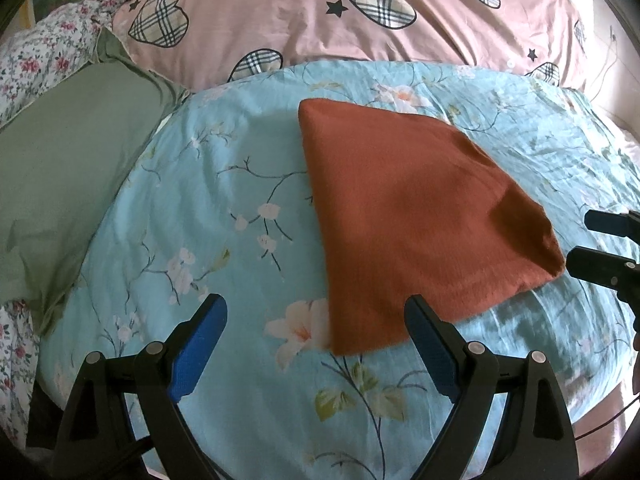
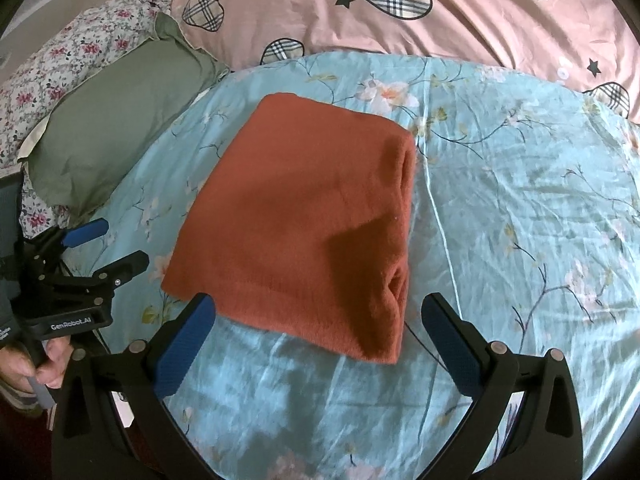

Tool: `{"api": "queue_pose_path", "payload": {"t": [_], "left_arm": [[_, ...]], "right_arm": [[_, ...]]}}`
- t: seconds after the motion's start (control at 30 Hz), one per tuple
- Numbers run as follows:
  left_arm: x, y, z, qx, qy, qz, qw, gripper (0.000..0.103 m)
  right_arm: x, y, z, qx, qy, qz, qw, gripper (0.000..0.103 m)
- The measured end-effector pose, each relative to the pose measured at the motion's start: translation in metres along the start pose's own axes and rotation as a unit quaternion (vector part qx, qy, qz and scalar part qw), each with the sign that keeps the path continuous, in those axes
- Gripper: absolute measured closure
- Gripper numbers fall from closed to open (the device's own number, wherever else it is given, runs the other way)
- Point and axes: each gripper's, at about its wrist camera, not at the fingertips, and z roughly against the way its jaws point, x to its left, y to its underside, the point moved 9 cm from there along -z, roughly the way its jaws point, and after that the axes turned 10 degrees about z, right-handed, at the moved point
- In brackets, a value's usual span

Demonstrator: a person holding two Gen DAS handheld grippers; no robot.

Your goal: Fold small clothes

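Observation:
A rust-orange knitted garment [image 1: 416, 216] lies folded into a flat rectangle on the light-blue floral sheet [image 1: 224, 208]; it also shows in the right wrist view [image 2: 304, 220], with its folded edge at the right. My left gripper [image 1: 316, 312] is open and empty, just before the garment's near left corner. My right gripper [image 2: 320, 312] is open and empty, over the garment's near edge. Each gripper shows in the other's view: the right one at the far right [image 1: 580, 240], the left one at the left [image 2: 116, 244], both open.
A green pillow [image 2: 116, 128] lies left of the garment. A pink duvet with plaid hearts [image 2: 400, 12] lies behind the sheet. A floral quilt [image 1: 36, 60] is at the far left. A hand [image 2: 40, 364] holds the left gripper's handle.

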Motion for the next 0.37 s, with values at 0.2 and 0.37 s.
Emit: {"api": "queue_pose_path", "payload": {"t": [0.2, 0.37], "left_arm": [[0.003, -0.014, -0.011, -0.003, -0.005, 0.008, 1.0, 0.012], [0.018, -0.024, -0.019, -0.002, -0.013, 0.03, 0.9995, 0.012]], "right_arm": [[-0.005, -0.01, -0.01, 0.001, 0.0, 0.002, 1.0, 0.0], [-0.008, -0.015, -0.014, -0.001, -0.002, 0.001, 1.0, 0.0]]}}
